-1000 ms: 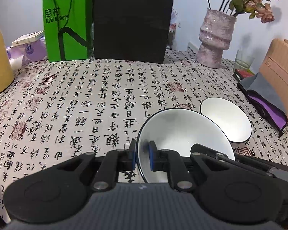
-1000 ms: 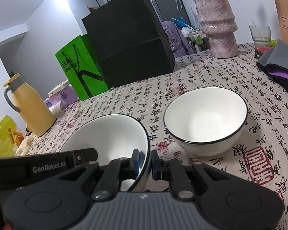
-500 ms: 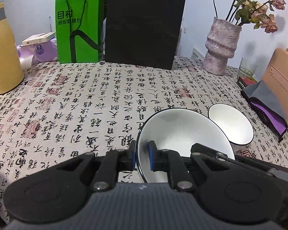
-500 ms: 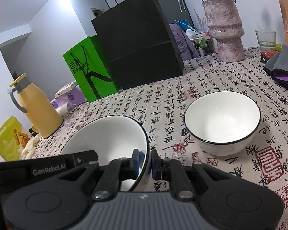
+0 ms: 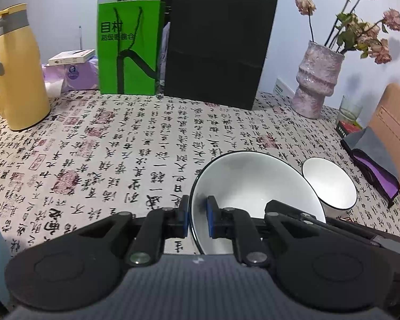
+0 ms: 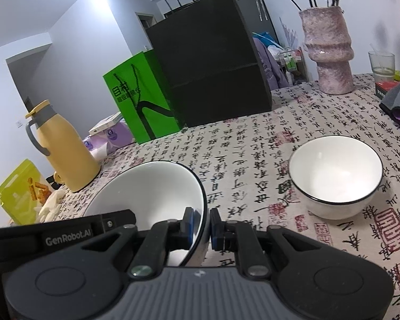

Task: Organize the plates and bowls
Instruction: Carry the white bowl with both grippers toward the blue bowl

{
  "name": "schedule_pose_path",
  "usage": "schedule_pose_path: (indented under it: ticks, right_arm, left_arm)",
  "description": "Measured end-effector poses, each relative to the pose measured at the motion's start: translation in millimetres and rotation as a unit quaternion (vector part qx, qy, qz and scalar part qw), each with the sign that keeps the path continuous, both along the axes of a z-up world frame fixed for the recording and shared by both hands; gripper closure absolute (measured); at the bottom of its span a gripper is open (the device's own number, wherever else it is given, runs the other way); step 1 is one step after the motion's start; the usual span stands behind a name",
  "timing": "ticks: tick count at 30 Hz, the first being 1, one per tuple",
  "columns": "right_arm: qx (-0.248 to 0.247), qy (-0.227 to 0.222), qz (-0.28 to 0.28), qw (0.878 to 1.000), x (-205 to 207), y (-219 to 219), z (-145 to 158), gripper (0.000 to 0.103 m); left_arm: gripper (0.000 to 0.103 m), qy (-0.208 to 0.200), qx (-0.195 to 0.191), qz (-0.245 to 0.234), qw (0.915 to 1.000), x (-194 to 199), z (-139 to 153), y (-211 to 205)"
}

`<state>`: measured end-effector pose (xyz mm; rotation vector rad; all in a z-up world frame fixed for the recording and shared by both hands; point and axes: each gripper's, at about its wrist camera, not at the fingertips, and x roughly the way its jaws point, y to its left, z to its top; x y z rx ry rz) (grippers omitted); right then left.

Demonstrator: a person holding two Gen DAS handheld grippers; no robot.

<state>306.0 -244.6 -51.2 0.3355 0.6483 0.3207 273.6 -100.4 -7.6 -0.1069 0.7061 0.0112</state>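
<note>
i've got both grippers on one large white black-rimmed ceramic bowl [image 5: 253, 184]: left gripper [image 5: 197, 220] clamps its left rim, right gripper [image 6: 201, 225] its right rim. smaller white bowl [image 6: 336, 173] sits w/ nothing in it on calligraphy-print tablecloth [image 5: 120, 146], just right.

— What stands along the far edge of the tablecloth [image 5: 136, 144]?
— A green paper bag [image 5: 128, 48] touching a taller black bag [image 5: 216, 48] on its right, then a pink vase [image 5: 317, 80] of dried flowers [image 5: 370, 34].
— And to the left?
— A yellow jug [image 5: 16, 69] with a grey handle, near a purple tissue pack [image 5: 80, 76] with a small box [image 5: 72, 56] on top.
— The right edge?
— A drinking glass [image 6: 382, 62], a grey and purple cloth [image 5: 373, 160].
</note>
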Motion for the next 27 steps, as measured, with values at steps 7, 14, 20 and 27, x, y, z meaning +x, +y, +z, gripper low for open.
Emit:
schedule_pose_path:
  ticks: [7,14,20,27]
  right_arm:
    - [0.0,-0.004,0.007,1.0,-3,17,6,0.091]
    - [-0.002,-0.01,0.02,1.0,-6,40,13,0.091]
    - [-0.004,-0.013,0.031,0.999,-9,61,19,0.091]
    - [-0.006,-0.017,0.045,0.999,-13,84,25,0.091]
  left_arm:
    - [0.09,-0.007,-0.007,0.01,0.9999,-8,5,18]
    - [0.09,-0.016,-0.011,0.026,0.9995,-18,11,40]
    - [0.09,-0.021,-0.017,0.04,0.9989,-25,16,60]
    - [0.09,-0.029,-0.026,0.054,0.9978,-35,22,83]
